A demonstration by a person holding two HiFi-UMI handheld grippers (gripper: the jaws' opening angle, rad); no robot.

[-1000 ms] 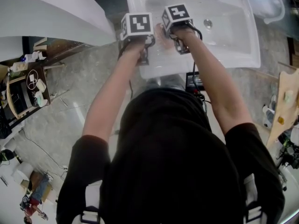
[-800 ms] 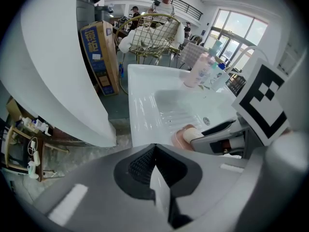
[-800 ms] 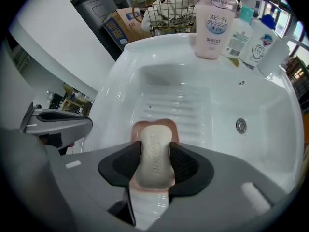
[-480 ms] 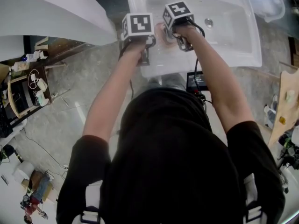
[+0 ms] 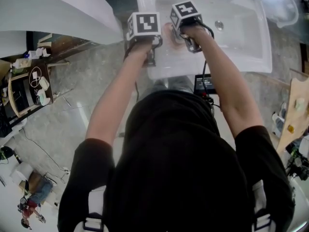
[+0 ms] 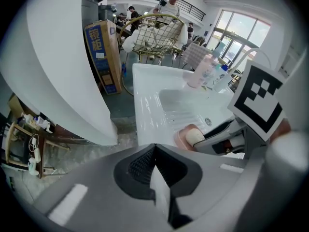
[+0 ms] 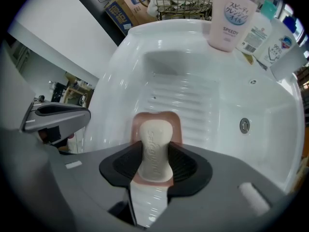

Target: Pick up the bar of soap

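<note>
A cream bar of soap (image 7: pixel 154 151) lies in a pink dish (image 7: pixel 157 119) on the front left floor of the white sink (image 7: pixel 193 52). My right gripper (image 7: pixel 155 159) reaches down over it, and both dark pads touch the bar's long sides, so it is shut on the soap. In the left gripper view the soap (image 6: pixel 195 138) and dish (image 6: pixel 181 138) show beside the right gripper (image 6: pixel 227 140). My left gripper (image 6: pixel 154 151) hovers over the sink's left rim with its pads together and nothing in them. In the head view both marker cubes (image 5: pixel 143 24) (image 5: pixel 184 13) sit side by side over that corner.
Bottles (image 7: pixel 232 13) stand along the sink's far rim, and the drain (image 7: pixel 245 125) is to the right of the dish. A wire basket (image 6: pixel 154 35) and a cardboard box (image 6: pixel 102 57) stand behind the sink. A large white curved surface (image 5: pixel 48 13) rises on the left.
The right gripper has edged a little farther over the basin. The left gripper has stayed at the sink's left rim.
</note>
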